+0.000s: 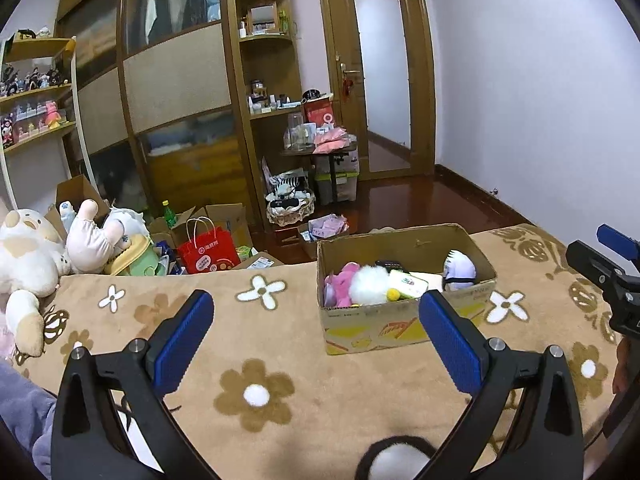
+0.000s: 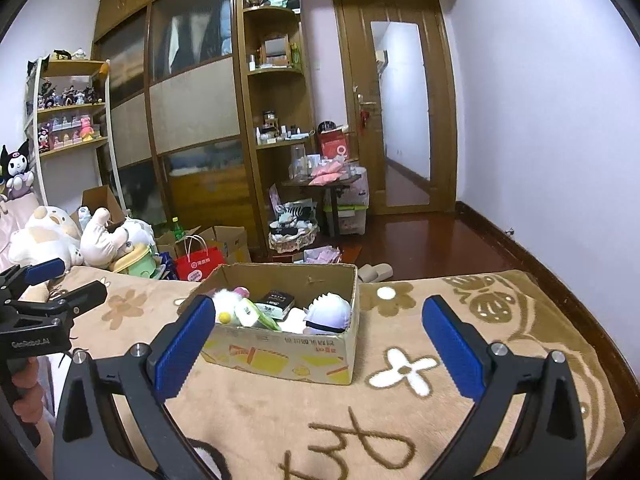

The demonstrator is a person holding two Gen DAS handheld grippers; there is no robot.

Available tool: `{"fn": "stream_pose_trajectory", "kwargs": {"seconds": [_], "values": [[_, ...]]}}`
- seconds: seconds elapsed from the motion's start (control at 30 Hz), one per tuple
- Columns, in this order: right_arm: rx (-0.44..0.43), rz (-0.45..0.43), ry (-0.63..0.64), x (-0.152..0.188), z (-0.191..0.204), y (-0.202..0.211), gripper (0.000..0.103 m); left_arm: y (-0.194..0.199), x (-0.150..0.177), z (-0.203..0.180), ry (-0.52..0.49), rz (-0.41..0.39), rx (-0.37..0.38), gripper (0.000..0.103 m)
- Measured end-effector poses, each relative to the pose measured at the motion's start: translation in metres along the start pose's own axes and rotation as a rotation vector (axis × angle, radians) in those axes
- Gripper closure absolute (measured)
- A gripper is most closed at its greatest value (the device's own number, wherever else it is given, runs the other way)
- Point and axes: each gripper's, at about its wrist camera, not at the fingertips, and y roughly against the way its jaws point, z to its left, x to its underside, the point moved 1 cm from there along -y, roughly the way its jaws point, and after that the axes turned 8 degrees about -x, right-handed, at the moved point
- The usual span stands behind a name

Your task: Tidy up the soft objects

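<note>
An open cardboard box (image 1: 404, 322) (image 2: 280, 356) stands on the tan flowered blanket (image 1: 280, 360) (image 2: 400, 420). It holds a pink plush (image 1: 340, 282), a white fluffy plush (image 1: 370, 284) (image 2: 226, 300), a white doll with spiky hair (image 1: 459, 269) (image 2: 328, 312) and small packets. My left gripper (image 1: 316, 320) is open and empty, in front of and left of the box. My right gripper (image 2: 318, 324) is open and empty, in front of the box; it also shows at the right of the left wrist view (image 1: 608, 268). A black-and-white plush (image 1: 396, 456) lies just below my left gripper.
Large cream plush toys (image 1: 28, 256) (image 2: 44, 236) lie at the blanket's far left. A red paper bag (image 1: 206, 254) (image 2: 198, 262), cardboard boxes and a basket (image 1: 290, 210) clutter the floor beyond the bed. A wardrobe (image 1: 168, 80) and a door (image 1: 380, 80) stand behind.
</note>
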Motion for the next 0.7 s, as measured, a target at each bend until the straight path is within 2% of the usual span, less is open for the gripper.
{"fn": "stream_pose_trajectory", "kwargs": {"seconds": [0.3,0.7], "values": [[0.022,-0.027,0.008,0.006,0.002,0.024,0.0,0.019,0.009,0.003,-0.006,-0.012,-0.009,0.002],[0.054,-0.025,0.016,0.017,-0.003,0.014,0.0,0.011,0.018,0.002,0.008,-0.011,-0.018,0.002]]}}
